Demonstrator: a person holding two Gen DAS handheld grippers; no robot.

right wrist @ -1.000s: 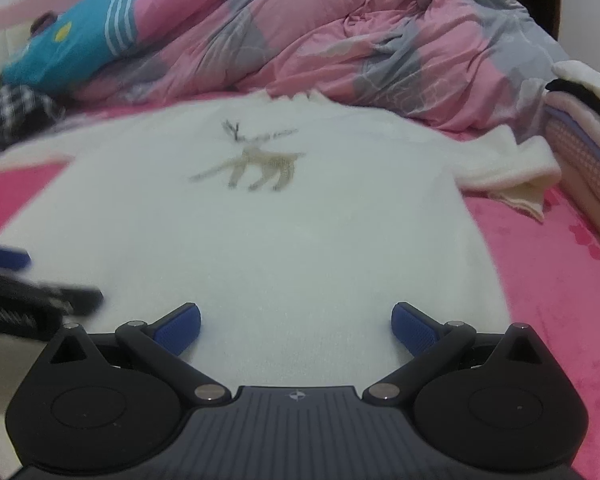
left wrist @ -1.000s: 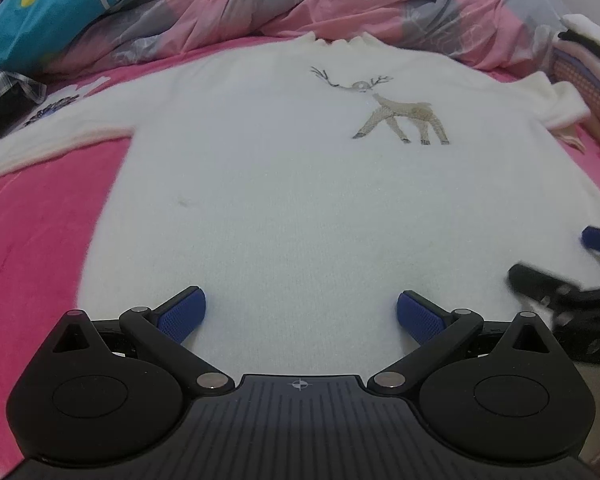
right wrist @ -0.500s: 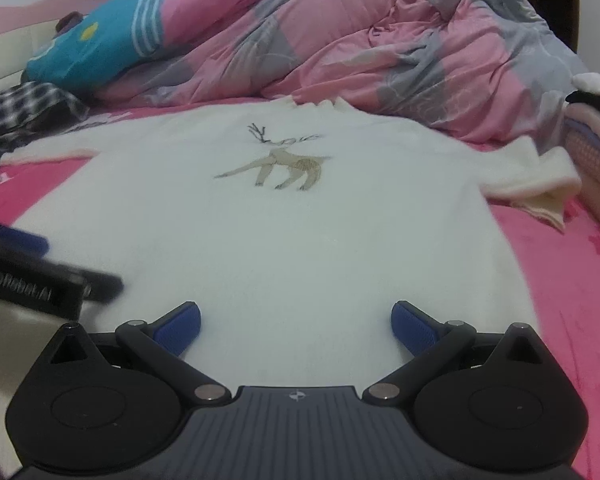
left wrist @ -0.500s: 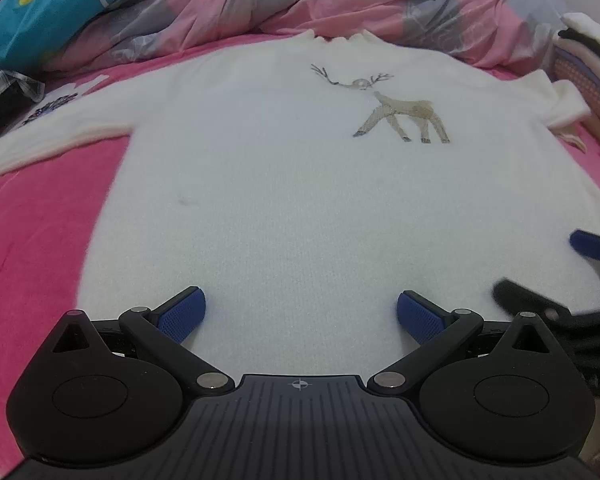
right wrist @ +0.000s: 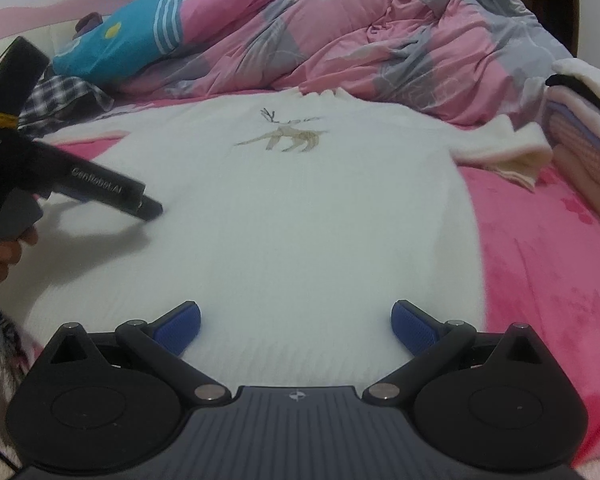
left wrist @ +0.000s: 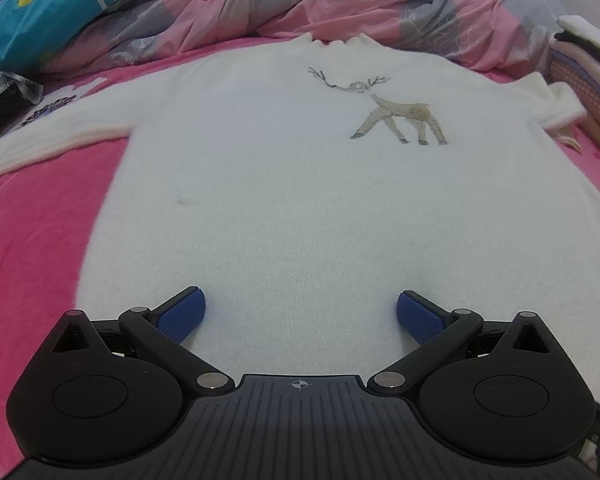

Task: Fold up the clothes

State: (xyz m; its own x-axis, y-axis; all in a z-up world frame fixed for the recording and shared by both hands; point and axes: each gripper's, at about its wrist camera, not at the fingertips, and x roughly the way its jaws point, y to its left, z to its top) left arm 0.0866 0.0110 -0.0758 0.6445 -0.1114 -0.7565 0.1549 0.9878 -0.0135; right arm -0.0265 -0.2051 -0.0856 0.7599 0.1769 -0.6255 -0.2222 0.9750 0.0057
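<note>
Left wrist view: my left gripper [left wrist: 300,312] is spread wide, holding nothing. The white sweater [left wrist: 300,200] lies flat toward 12 o'clock, neck far away. My right gripper [right wrist: 296,320] is spread too, nearer its right side.

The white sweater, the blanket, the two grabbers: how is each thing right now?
White sweater: spread flat, front up, unfolded.
Left hand-held gripper: open, empty, low over the hem.
Right hand-held gripper: open, empty, low over the hem.
Pink quilt: crumpled behind the collar.
Clothes pile: folded, stacked.
</note>
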